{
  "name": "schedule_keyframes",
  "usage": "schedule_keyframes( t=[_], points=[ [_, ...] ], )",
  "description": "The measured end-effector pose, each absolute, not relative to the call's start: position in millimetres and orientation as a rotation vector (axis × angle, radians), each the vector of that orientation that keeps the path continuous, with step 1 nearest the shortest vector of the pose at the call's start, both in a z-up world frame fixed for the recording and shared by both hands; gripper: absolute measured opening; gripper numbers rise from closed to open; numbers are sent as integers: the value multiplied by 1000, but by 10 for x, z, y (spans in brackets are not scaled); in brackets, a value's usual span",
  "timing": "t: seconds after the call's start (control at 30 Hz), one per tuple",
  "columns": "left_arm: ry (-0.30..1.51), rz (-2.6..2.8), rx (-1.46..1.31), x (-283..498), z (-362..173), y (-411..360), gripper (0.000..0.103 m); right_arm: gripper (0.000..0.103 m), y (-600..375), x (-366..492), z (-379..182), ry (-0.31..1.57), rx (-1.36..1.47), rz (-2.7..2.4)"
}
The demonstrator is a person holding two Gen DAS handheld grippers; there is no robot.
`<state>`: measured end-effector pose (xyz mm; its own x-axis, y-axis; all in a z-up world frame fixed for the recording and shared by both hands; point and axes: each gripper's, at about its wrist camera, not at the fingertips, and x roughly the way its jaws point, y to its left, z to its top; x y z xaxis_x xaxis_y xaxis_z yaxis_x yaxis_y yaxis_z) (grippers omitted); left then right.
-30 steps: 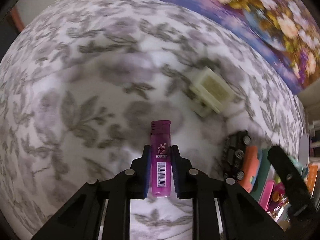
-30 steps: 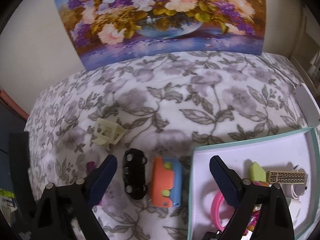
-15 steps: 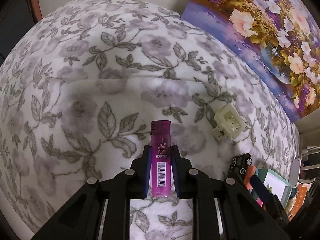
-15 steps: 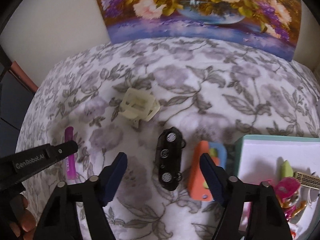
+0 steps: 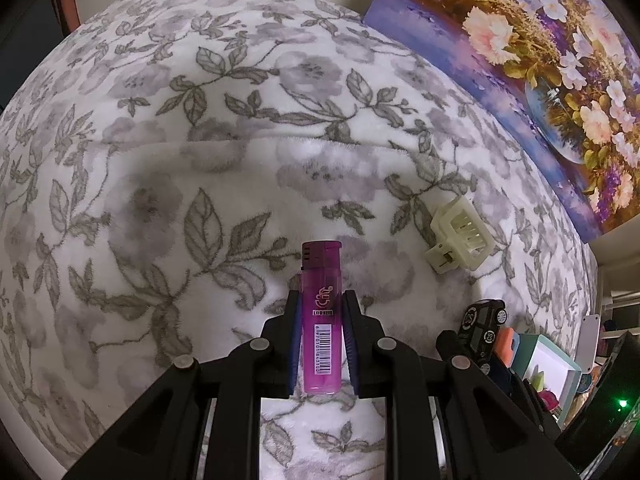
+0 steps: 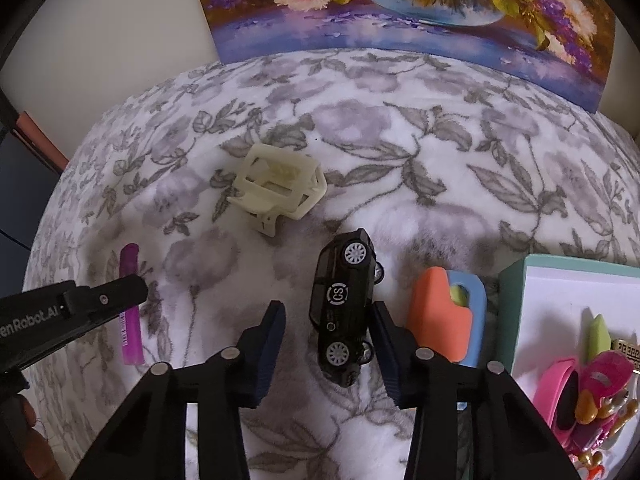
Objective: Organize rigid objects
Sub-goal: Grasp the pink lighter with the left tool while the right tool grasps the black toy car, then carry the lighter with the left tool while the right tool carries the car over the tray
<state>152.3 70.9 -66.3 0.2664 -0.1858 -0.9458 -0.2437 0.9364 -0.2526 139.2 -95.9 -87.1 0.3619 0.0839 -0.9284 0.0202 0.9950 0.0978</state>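
My left gripper (image 5: 321,304) is shut on a purple lighter (image 5: 322,312) with a barcode, held just above the flowered blanket; the lighter also shows in the right wrist view (image 6: 130,304) under the left gripper's arm. My right gripper (image 6: 330,312) is open, its pads either side of a black toy car (image 6: 346,304) lying on its side; the right pad is close to the car, the left pad stands apart. The car also shows in the left wrist view (image 5: 480,330).
A cream plastic clip (image 6: 278,186) lies beyond the car, also seen in the left wrist view (image 5: 458,236). An orange and blue foam toy (image 6: 446,314) lies right of the car. A teal-rimmed white box (image 6: 516,276) at right holds several small items. A flower painting (image 6: 400,4) stands behind.
My right gripper has moved left and forward, so the black car now lies between its open pads. The left gripper still holds the lighter and has shifted slightly.
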Motion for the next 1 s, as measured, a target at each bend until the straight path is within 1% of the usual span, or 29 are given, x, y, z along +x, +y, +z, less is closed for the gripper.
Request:
schedule_keyframes(
  t=[0.07, 0.13, 0.2, 0.53, 1.0],
  points=[
    [1313, 40, -382, 1525, -673, 703, 20, 44, -955, 1397, -885, 1198, 88, 37],
    [1313, 39, -381, 1524, -675, 700, 20, 36, -946, 1397, -888, 1193, 73, 31],
    [1311, 37, -377, 1523, -668, 693, 20, 33, -963, 1396, -887, 1194, 70, 20],
    [1281, 29, -353, 1474, -523, 636, 20, 31, -980, 1370, -813, 1191, 97, 46],
    [1201, -2, -290, 1162, -108, 493, 20, 31, -1068, 1042, -339, 1143, 150, 75]
  ],
)
